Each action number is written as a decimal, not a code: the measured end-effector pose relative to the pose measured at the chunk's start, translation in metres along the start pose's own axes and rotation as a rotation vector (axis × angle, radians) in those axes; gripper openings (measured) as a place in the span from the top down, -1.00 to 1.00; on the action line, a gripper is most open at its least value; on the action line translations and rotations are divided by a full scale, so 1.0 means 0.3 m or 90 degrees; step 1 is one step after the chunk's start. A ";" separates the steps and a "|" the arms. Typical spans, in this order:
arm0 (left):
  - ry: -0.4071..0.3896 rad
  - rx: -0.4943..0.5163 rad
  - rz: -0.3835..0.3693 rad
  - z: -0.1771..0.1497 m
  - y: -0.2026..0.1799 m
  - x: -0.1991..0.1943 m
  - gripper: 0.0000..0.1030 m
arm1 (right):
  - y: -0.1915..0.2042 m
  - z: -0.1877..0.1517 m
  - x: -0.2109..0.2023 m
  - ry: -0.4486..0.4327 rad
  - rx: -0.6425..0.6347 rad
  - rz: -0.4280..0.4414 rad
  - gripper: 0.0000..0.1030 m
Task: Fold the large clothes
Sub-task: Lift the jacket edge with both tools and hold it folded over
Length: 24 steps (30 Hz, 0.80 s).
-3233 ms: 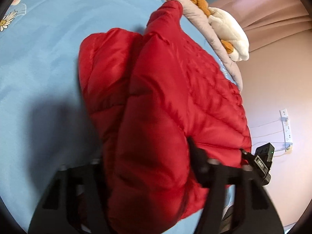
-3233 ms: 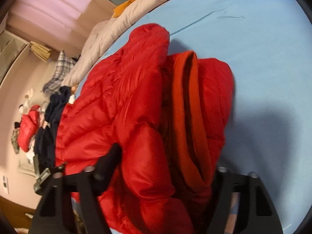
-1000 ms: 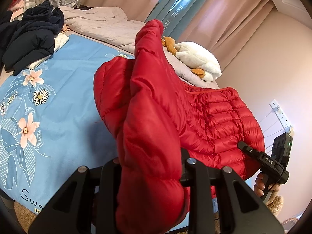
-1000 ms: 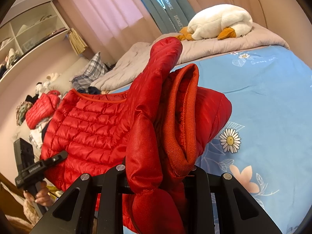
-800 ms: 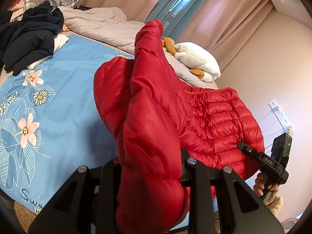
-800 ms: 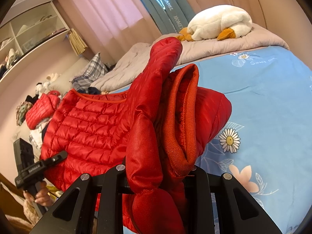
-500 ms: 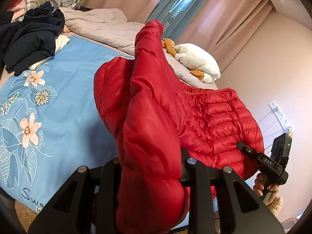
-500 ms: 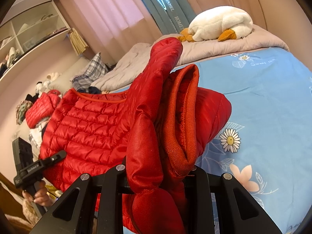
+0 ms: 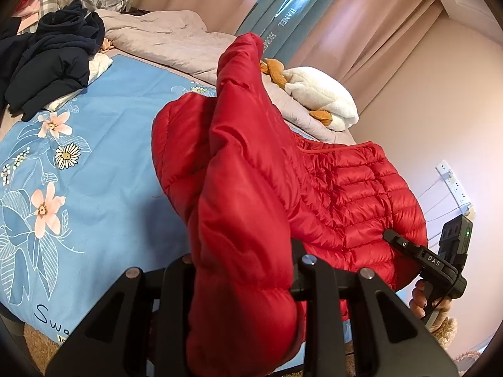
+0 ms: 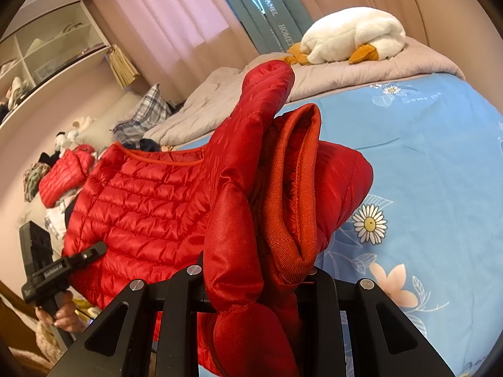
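A red quilted puffer jacket (image 9: 345,194) is held up above the blue floral bed sheet (image 9: 94,157). My left gripper (image 9: 242,270) is shut on a bunched edge of the jacket. My right gripper (image 10: 251,279) is shut on another bunched edge with the orange-red ribbed hem (image 10: 295,188) showing. The jacket body (image 10: 147,207) hangs stretched between the two grippers. Each gripper shows in the other's view, the right gripper (image 9: 437,267) at the jacket's far side and the left gripper (image 10: 53,270) likewise. The fingertips are hidden by fabric.
A pile of dark navy clothes (image 9: 47,59) lies at the bed's far left. A grey duvet (image 9: 163,40) and a white plush duck (image 10: 352,34) lie at the head. Another red jacket (image 10: 66,176) and clothes are piled beside the bed. Shelves (image 10: 47,50) and curtains stand behind.
Since 3.2 s ago both grippers closed on the jacket and lifted it off the bed. Over the last second it is nearly still, with a slight shift.
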<state>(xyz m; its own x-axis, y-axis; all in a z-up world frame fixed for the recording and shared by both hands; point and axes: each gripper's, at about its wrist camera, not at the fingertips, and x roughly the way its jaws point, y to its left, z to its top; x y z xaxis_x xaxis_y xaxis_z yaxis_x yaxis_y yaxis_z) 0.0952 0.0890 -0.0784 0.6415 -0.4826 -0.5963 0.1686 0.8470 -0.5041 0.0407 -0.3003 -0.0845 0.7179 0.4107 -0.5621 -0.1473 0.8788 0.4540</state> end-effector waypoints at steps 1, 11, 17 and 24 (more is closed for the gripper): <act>0.001 0.000 0.001 0.000 -0.004 0.003 0.46 | -0.001 0.001 0.003 0.001 0.002 -0.001 0.46; 0.016 0.007 0.010 0.007 -0.038 0.049 0.46 | -0.019 0.001 0.035 0.011 0.024 -0.015 0.46; 0.024 0.013 0.015 0.019 -0.064 0.087 0.46 | -0.029 0.008 0.057 0.014 0.035 -0.027 0.46; 0.028 0.011 0.018 0.030 -0.070 0.135 0.46 | -0.041 0.026 0.082 0.014 0.040 -0.036 0.46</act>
<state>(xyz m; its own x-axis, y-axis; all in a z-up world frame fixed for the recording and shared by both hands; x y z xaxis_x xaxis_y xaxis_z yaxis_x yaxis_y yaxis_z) 0.1242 0.0536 -0.0863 0.6125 -0.4680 -0.6370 0.1647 0.8638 -0.4763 0.0654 -0.3031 -0.0985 0.7086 0.3669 -0.6027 -0.0632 0.8837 0.4637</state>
